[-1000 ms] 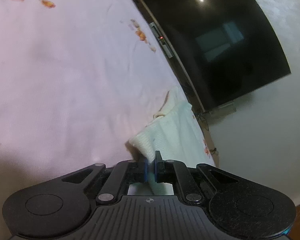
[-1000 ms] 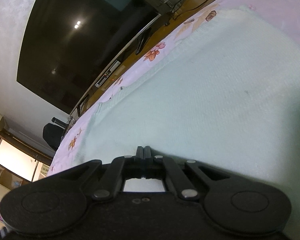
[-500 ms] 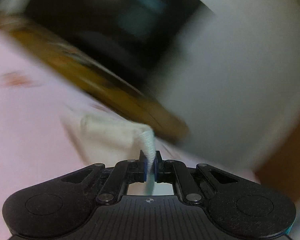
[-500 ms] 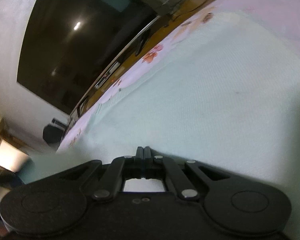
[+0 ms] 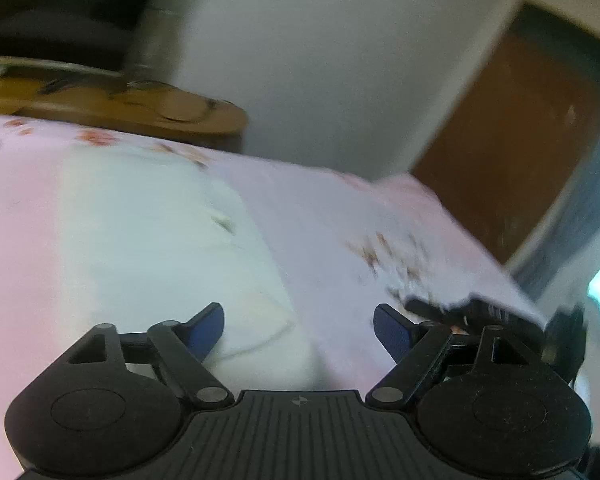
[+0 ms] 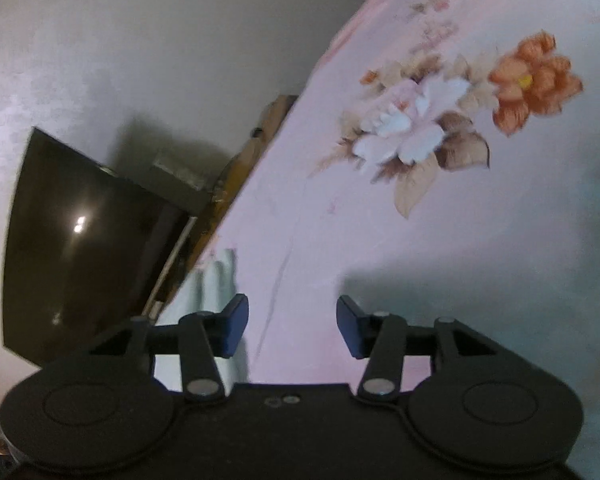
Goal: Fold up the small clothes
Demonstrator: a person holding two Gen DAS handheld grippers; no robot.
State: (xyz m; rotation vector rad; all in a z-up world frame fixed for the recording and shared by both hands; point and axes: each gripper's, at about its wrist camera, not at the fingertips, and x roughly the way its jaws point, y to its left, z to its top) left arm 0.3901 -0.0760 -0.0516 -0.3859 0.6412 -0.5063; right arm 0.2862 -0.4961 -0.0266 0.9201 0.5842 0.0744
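Pink floral bedsheet [image 5: 332,216], white garment [image 5: 148,240] flat at left-centre; left gripper [image 5: 299,326] and right gripper [image 6: 292,324] both opening, empty; left pinched cloth earlier, now released

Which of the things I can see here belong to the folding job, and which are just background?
Part of the job:
- white knitted garment, lying on the bed
- left gripper, jaws opening, nothing between them
- right gripper, jaws opening, nothing between them

Just lying about:
- pink floral bedsheet
- dark TV screen
- wooden shelf
- brown door
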